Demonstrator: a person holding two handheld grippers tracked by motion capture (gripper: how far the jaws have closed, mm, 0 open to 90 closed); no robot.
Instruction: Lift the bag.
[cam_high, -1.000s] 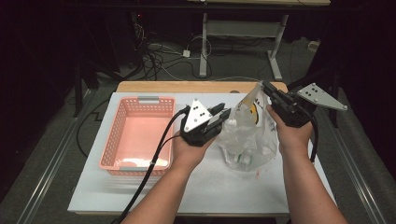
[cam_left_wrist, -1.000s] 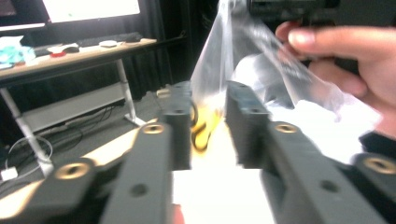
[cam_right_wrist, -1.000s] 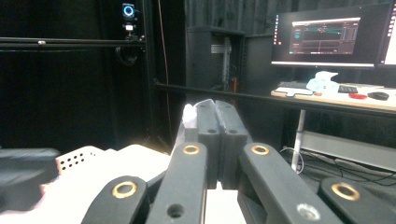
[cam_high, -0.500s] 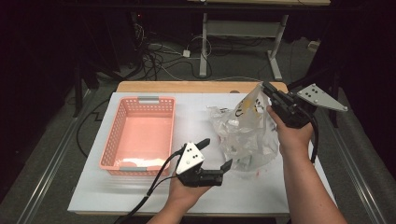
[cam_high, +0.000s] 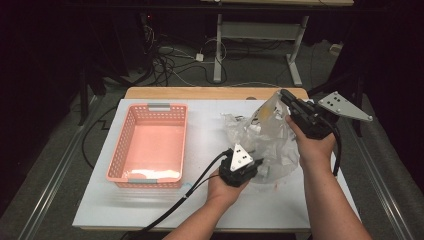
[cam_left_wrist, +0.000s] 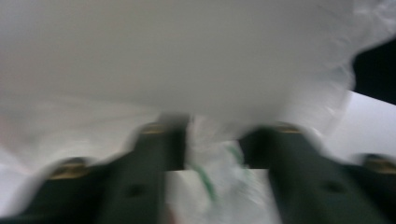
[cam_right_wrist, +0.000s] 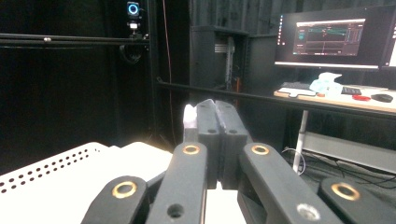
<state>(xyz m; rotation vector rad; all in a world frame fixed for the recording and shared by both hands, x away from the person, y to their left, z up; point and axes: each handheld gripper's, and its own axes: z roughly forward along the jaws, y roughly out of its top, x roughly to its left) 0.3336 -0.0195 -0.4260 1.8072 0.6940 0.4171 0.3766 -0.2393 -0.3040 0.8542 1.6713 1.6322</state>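
A clear, crumpled plastic bag (cam_high: 270, 140) hangs over the white table, its bottom resting on the tabletop. My right gripper (cam_high: 284, 95) holds the bag's top corner up, jaws pressed together on it; a sliver of plastic (cam_right_wrist: 188, 116) pokes out beside the shut right gripper (cam_right_wrist: 215, 105). My left gripper (cam_high: 257, 167) is low at the bag's near bottom edge. In the blurred left gripper view the bag (cam_left_wrist: 187, 56) looms close, and the left gripper (cam_left_wrist: 212, 140) has just been closing, with bunched plastic caught between its jaws.
A pink slotted basket (cam_high: 150, 106) stands at the table's left. The white tabletop (cam_high: 150, 210) has bare room in front of it. The left gripper's cables (cam_high: 200, 182) trail toward the near edge. Table legs and floor cables lie beyond the far edge.
My left gripper dropped from beside the bag's upper part to the table, then moved right onto the bag's bottom edge, its jaws narrowing. The right gripper stayed put.
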